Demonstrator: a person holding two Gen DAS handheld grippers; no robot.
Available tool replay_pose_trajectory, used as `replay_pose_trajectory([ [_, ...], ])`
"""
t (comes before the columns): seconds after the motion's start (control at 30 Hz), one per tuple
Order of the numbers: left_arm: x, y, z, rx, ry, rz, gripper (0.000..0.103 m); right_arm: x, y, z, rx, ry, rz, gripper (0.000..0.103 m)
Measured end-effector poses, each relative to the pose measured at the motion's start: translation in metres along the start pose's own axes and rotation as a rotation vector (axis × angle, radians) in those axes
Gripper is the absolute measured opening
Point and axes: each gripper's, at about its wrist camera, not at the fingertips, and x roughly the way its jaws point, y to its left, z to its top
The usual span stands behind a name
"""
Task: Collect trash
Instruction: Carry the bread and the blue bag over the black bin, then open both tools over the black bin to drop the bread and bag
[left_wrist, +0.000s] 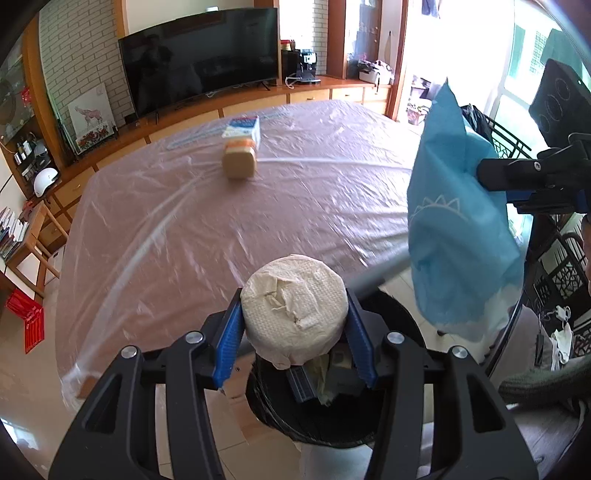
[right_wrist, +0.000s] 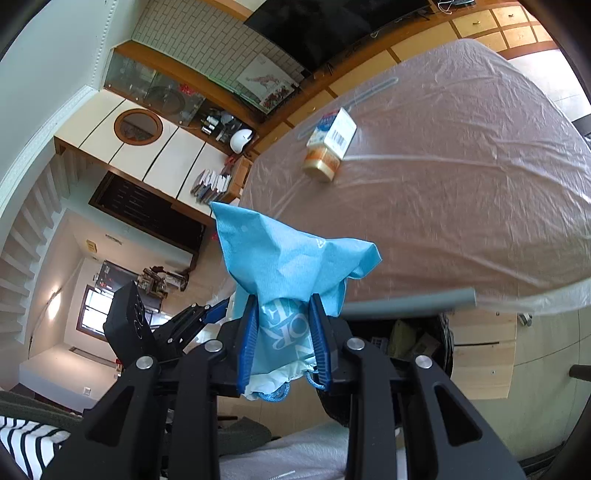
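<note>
The left wrist view looks level across the bench (left_wrist: 229, 221) from its near edge, close above the bin (left_wrist: 332, 417). The right wrist view (rolled sideways) faces the same bench (right_wrist: 461, 184); both share the carton (left_wrist: 245, 129) (right_wrist: 338, 133).

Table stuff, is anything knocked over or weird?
Yes. The tan jar and the white carton both lie on their sides on the table, touching each other. They look toppled, not set down neatly. Nothing looks spilled.
</note>
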Motion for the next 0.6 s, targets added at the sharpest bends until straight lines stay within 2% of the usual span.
replay_pose_trajectory([
  [0.6,0.025,-0.028,-0.045,0.030,0.105,-0.017,0.052,0.030,-0.026,-0.038,0.015,0.118,-0.069,0.027],
])
